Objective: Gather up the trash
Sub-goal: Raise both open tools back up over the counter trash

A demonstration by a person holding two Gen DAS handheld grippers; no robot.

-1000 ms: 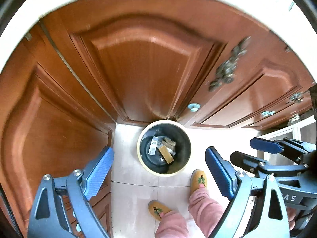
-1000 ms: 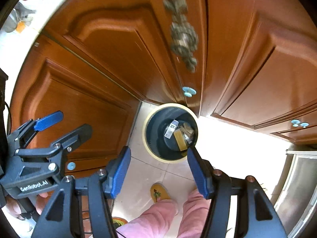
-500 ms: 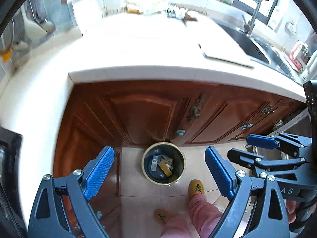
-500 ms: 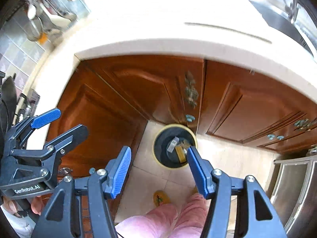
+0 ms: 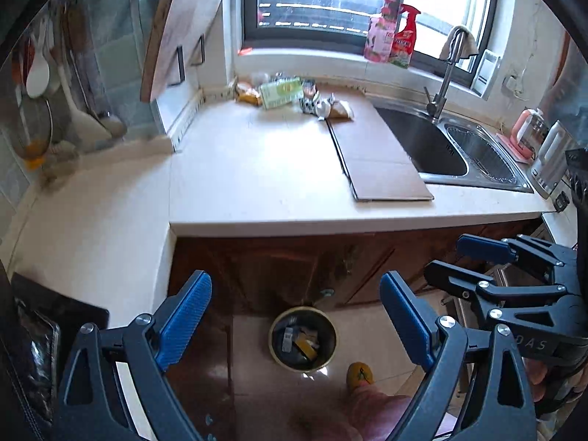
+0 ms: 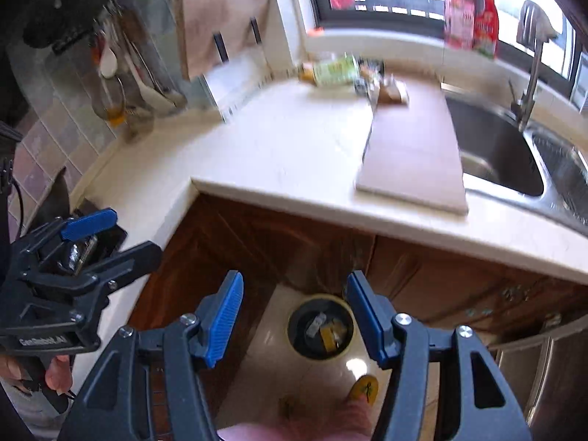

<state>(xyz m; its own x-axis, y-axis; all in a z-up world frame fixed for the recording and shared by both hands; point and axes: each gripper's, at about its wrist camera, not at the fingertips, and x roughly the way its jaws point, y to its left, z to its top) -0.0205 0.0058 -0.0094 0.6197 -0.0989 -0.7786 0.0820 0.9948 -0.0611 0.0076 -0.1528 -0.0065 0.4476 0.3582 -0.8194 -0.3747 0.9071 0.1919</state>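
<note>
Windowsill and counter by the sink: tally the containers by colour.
Pink: 2, the bottle on the windowsill and the kettle beside the sink
Red: 1, the spray bottle on the windowsill
Silver: 1, the jug at the counter's right end
Total: 4

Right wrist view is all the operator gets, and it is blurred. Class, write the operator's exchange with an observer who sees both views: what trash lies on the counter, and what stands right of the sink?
Operator: What is that blur at the back of the counter?
Observer: The left wrist view is sharp: a green packet, an orange wrapper and crumpled white wrappers.
Operator: Anything right of the sink?
Observer: A pink kettle, outside your frame.
Operator: Is the left gripper free?
Observer: Yes, its jaws stand open with nothing between them.
</note>
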